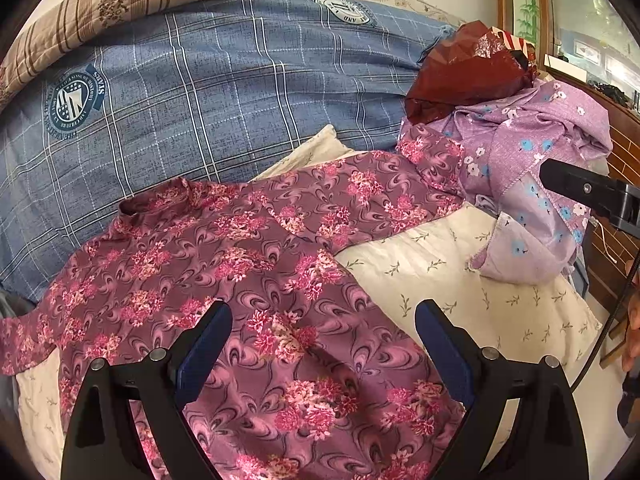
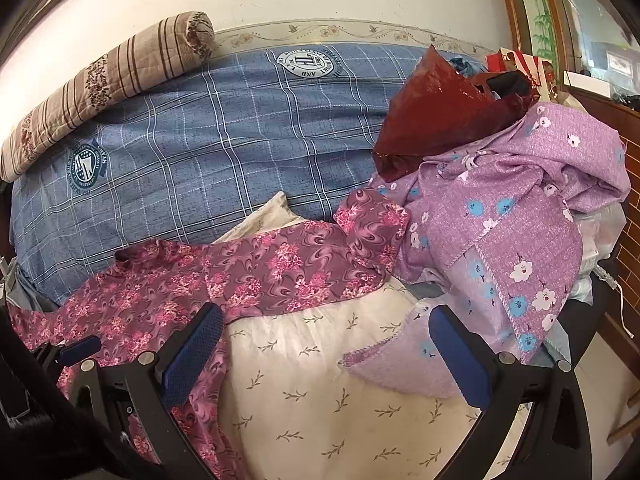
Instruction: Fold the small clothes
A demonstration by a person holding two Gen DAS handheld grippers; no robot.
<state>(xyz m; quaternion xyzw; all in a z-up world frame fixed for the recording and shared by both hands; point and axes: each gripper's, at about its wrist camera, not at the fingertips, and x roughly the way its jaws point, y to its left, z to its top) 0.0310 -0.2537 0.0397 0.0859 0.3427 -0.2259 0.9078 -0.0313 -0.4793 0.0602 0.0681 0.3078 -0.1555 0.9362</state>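
Observation:
A maroon blouse with pink flowers [image 1: 248, 264] lies spread flat on a cream leaf-print cloth [image 1: 460, 280], collar toward the far left and one sleeve stretched to the right. It also shows in the right wrist view [image 2: 256, 276]. My left gripper [image 1: 324, 320] is open and empty, hovering over the blouse's lower body. My right gripper [image 2: 326, 320] is open and empty above the cream cloth [image 2: 320, 380], just right of the blouse's side. The right gripper's finger shows at the right edge of the left wrist view [image 1: 588, 192]. The left gripper shows at the lower left of the right wrist view [image 2: 76, 350].
A blue plaid quilt [image 1: 200, 92] lies behind. A striped brown pillow [image 1: 100, 12] sits at the far left. A heap of purple flowered fabric [image 2: 512, 216] and a dark red plastic bag [image 2: 436, 120] crowd the right side. A wooden frame and brick wall [image 2: 628, 240] stand at the right.

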